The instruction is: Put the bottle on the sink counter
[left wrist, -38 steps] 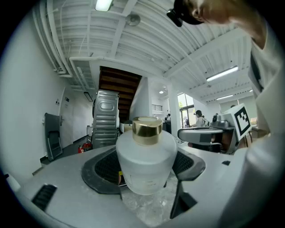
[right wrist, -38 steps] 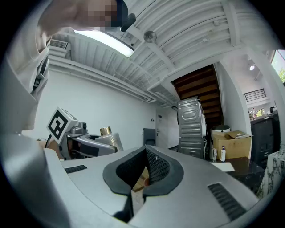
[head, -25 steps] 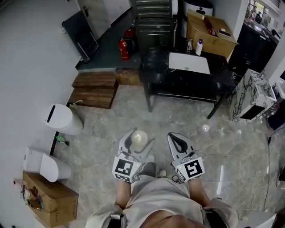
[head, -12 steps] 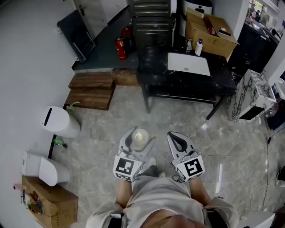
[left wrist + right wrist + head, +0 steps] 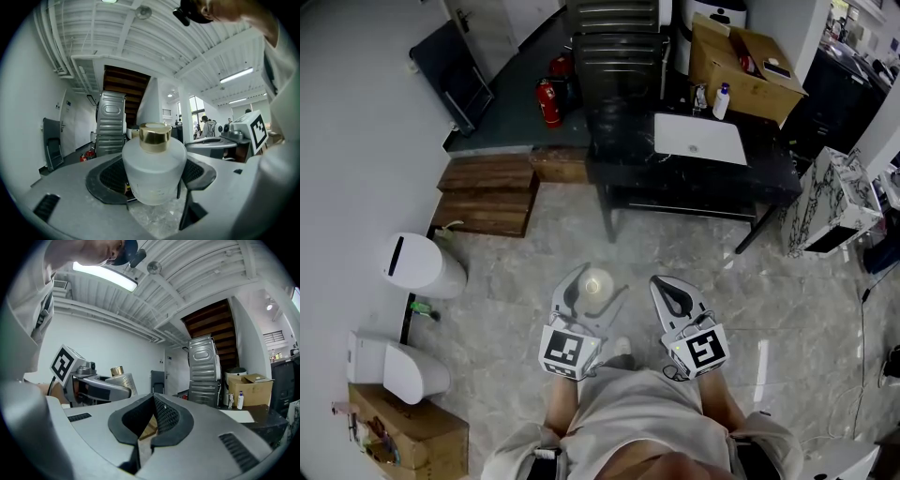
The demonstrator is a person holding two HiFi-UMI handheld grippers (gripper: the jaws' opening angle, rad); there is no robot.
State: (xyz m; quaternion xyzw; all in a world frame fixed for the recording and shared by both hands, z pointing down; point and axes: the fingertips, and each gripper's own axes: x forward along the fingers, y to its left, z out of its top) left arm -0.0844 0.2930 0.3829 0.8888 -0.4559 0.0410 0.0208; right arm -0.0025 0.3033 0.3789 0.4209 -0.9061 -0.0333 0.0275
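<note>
The left hand-held gripper (image 5: 592,287) is pinching a white bottle (image 5: 153,168) with a gold cap (image 5: 155,136). The right hand-held gripper (image 5: 666,289) is holding nothing, its jaws pressed together.

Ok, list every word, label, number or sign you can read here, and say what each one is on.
No text here can be read.
On the left cube and the right cube: black-and-white square marker patterns, no letters or digits.
On the bottle: no print can be made out on the frosted front.
On the fire extinguisher: the label is too small to read.
</note>
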